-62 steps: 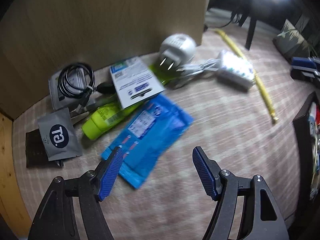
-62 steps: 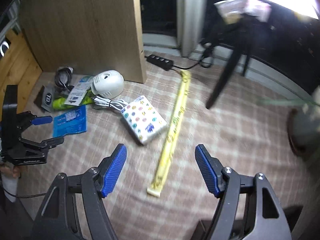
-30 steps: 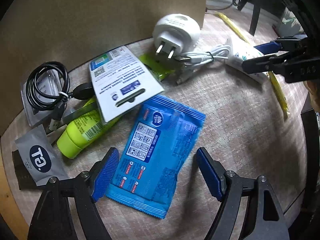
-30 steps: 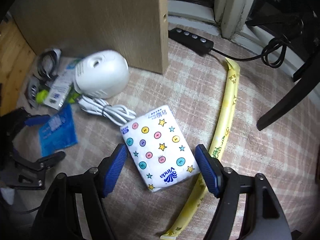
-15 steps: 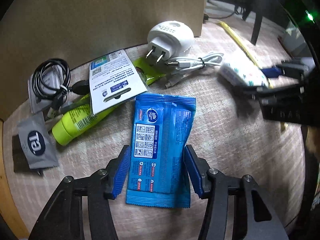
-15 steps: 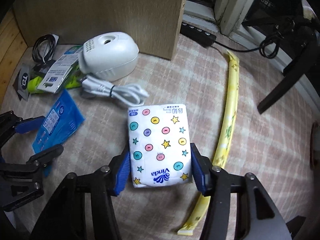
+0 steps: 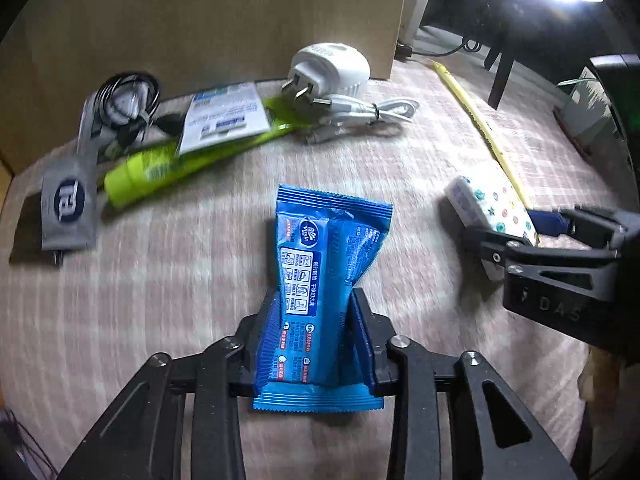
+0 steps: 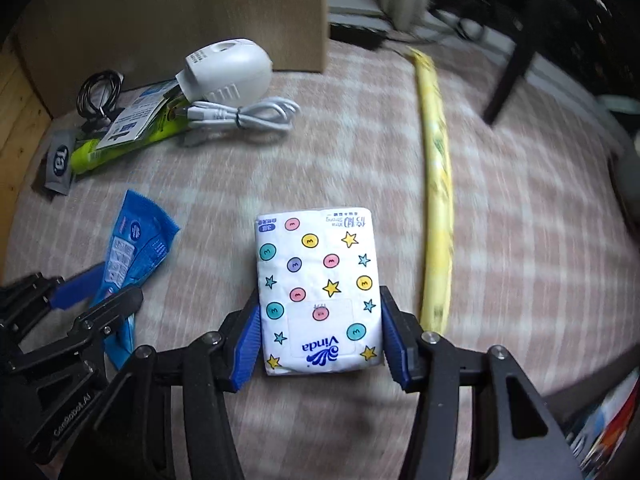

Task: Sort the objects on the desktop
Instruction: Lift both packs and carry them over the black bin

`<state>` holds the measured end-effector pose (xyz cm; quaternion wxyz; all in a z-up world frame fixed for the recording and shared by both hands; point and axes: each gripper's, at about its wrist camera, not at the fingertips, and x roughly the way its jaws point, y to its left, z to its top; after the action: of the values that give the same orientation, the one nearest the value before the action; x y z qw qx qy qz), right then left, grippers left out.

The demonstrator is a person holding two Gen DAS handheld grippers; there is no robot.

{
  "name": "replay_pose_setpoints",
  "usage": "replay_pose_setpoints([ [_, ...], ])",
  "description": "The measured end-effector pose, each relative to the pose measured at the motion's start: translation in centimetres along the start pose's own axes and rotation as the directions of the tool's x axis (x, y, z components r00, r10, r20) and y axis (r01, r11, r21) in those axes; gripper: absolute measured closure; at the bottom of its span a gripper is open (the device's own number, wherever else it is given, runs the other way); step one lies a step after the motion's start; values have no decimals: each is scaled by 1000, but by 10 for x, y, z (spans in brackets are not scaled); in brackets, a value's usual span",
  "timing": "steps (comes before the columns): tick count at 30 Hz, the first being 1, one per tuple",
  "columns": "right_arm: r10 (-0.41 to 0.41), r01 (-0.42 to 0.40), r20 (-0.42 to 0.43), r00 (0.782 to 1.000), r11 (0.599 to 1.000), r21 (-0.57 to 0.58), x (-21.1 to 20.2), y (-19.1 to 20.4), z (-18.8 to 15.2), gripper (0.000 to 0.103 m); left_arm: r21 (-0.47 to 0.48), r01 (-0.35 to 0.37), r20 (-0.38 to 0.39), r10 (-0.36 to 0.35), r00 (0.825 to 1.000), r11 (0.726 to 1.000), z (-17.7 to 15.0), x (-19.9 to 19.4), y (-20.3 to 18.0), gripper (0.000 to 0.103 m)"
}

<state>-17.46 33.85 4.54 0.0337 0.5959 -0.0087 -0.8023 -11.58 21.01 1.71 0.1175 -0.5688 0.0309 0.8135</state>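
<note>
My left gripper [image 7: 316, 300] is shut on a blue wet-wipe packet [image 7: 320, 264], squeezing it in the middle and holding it above the checked cloth. The packet and the left gripper [image 8: 96, 296] also show in the right wrist view, the packet [image 8: 136, 248] tilted. My right gripper [image 8: 318, 300] is shut on a white Vinda tissue pack [image 8: 316, 276] with coloured dots and stars. In the left wrist view the tissue pack [image 7: 496, 208] and the right gripper [image 7: 520, 232] are at the right.
At the back lie a white plug-in device [image 8: 224, 68] with a white cable [image 8: 248, 114], a green tube [image 7: 160, 168] under a card [image 7: 222, 120], a grey sachet [image 7: 68, 204] and a black cable [image 7: 124, 92]. A long yellow wrapper [image 8: 436, 200] lies on the right. A wooden panel [image 7: 200, 20] stands behind.
Both grippers came down over their packs and closed on them. The blue packet is now pinched and lifted, and the tissue pack is clamped between the right fingers.
</note>
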Motion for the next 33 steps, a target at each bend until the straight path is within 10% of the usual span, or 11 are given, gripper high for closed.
replay_pose_setpoints([
  [13,49,-61,88,995,988,140,-84,-42,-72,52,-34,28,12,-28,1000,999,-81,-58,56,89],
  [16,32,-49,113,993,988,148,-79,-42,-80,52,-12,39,27,-39,999,999,-57,-58,57,89],
  [33,-154,86,141,978,911,402,-123,-172,-160,52,322,223,25,-244,969,920,-8,-73,-117,88],
])
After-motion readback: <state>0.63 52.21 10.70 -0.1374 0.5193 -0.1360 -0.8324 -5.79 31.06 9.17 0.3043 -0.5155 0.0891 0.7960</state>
